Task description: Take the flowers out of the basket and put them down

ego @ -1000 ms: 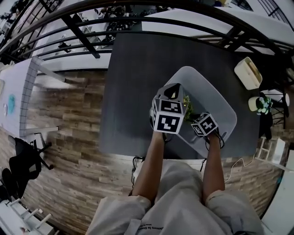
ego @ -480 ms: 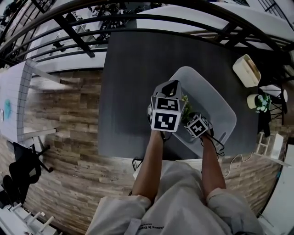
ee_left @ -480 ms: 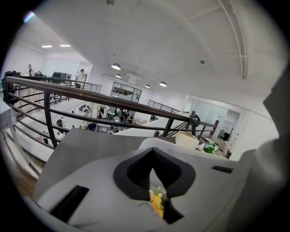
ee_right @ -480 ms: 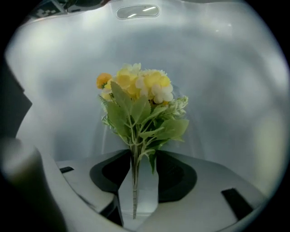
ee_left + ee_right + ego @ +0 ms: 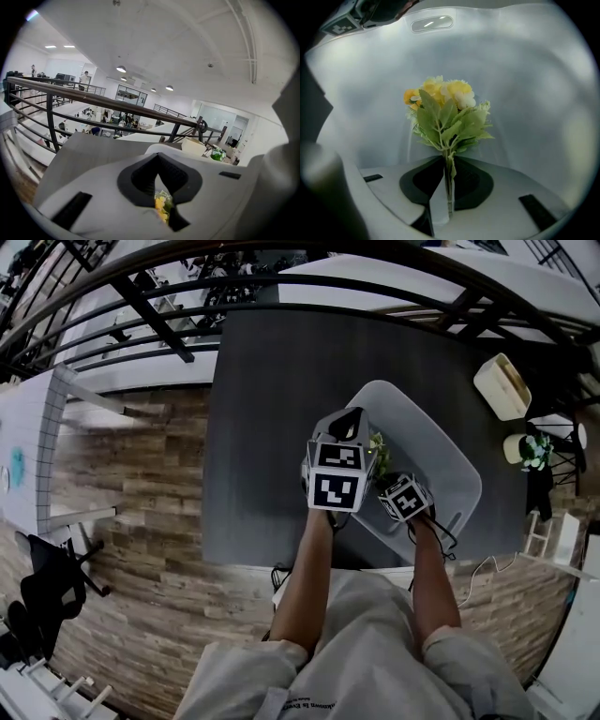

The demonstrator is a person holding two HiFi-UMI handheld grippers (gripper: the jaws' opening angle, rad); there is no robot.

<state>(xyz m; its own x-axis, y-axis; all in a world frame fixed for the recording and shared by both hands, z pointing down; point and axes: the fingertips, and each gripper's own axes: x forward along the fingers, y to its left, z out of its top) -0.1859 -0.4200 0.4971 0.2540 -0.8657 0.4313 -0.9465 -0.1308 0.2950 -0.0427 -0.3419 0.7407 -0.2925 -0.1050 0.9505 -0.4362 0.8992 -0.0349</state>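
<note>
The basket is a light grey tub on the dark table. In it is a small bunch of flowers with yellow blooms and green leaves. In the right gripper view the flowers stand upright against the basket wall. Their thin stem runs down between the jaws of my right gripper, which are closing and pinch it. My right gripper sits inside the basket. My left gripper hovers over the basket's left rim, shut and holding nothing. Yellow petals show below my left gripper.
A white box and a small potted plant stand to the right of the table. A dark railing runs behind the table. The basket has a handle slot in its far wall. Wood floor lies on the left.
My right gripper has edged left inside the basket toward the flowers. The left gripper has stayed over the basket's left rim.
</note>
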